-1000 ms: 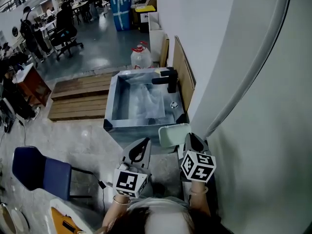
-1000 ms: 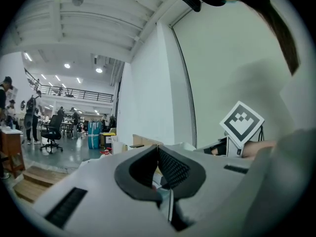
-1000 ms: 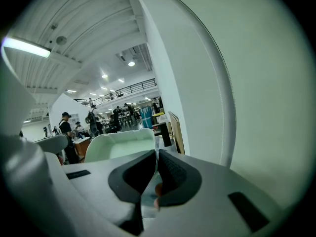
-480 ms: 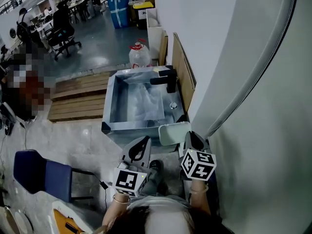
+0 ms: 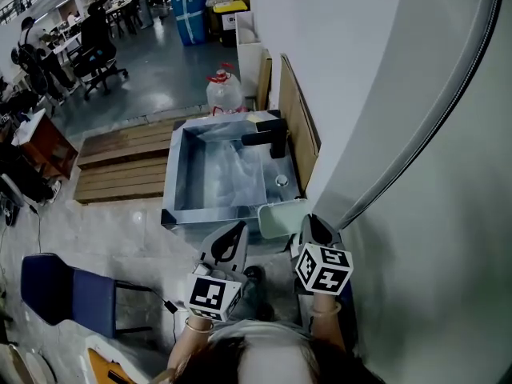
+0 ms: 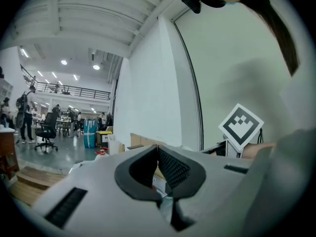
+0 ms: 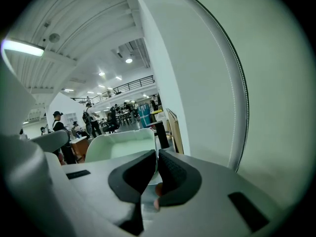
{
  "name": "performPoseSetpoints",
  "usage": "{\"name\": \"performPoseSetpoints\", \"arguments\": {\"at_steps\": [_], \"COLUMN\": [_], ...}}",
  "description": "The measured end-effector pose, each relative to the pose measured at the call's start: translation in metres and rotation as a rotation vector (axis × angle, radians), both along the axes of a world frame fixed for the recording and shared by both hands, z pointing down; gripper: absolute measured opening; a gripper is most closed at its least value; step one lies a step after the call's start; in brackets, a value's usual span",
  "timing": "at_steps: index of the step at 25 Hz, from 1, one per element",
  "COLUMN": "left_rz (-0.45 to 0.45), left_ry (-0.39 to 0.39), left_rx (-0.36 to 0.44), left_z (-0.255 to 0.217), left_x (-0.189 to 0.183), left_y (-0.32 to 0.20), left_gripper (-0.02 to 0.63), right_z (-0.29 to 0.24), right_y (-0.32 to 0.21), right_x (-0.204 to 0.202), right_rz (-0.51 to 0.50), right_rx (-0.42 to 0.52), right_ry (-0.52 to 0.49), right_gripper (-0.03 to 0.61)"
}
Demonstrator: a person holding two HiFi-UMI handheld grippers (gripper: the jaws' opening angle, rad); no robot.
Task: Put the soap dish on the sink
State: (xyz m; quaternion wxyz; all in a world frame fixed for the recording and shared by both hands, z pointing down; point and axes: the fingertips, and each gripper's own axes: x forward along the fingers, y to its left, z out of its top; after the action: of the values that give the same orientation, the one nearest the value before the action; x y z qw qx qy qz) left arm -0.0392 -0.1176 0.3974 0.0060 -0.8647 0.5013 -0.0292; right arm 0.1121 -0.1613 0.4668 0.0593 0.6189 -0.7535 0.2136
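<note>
Black ribbed rubber lined the jaws of the right gripper (image 7: 157,158), pinched nearly together on the thin near rim of the soap dish (image 7: 121,144). The dish was a pale, smooth, shallow tray with rounded corners, held hollow side up. The left gripper (image 6: 158,154) had its jaws pressed together with nothing between them.

From the head view the dish (image 5: 280,218) lay with its long axis across, roughly along the near rim of the sink (image 5: 171,189), at that rim's right corner. Whether it touched the rim I could not tell. That view alone showed the square, dull metal basin and the boxy black tap (image 5: 268,140). Only the right gripper view showed the pinch itself, which the right gripper's (image 5: 309,222) body hid from above.
</note>
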Motion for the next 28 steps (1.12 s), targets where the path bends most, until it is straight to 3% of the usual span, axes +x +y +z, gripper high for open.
{"name": "performPoseSetpoints", "arguments": {"at_steps": [28], "left_rz": [0.075], "left_ry": [0.029], "left_rx": [-0.049], "left_z": [0.011], "left_x": [0.012], "left_y": [-0.094], "left_gripper": [0.009], "right_z": [0.038], "right_y": [-0.082], "right_x": [-0.001], "right_rz": [0.003], "right_rx": [-0.108], "right_ry": [0.069], "right_gripper": [0.035]}}
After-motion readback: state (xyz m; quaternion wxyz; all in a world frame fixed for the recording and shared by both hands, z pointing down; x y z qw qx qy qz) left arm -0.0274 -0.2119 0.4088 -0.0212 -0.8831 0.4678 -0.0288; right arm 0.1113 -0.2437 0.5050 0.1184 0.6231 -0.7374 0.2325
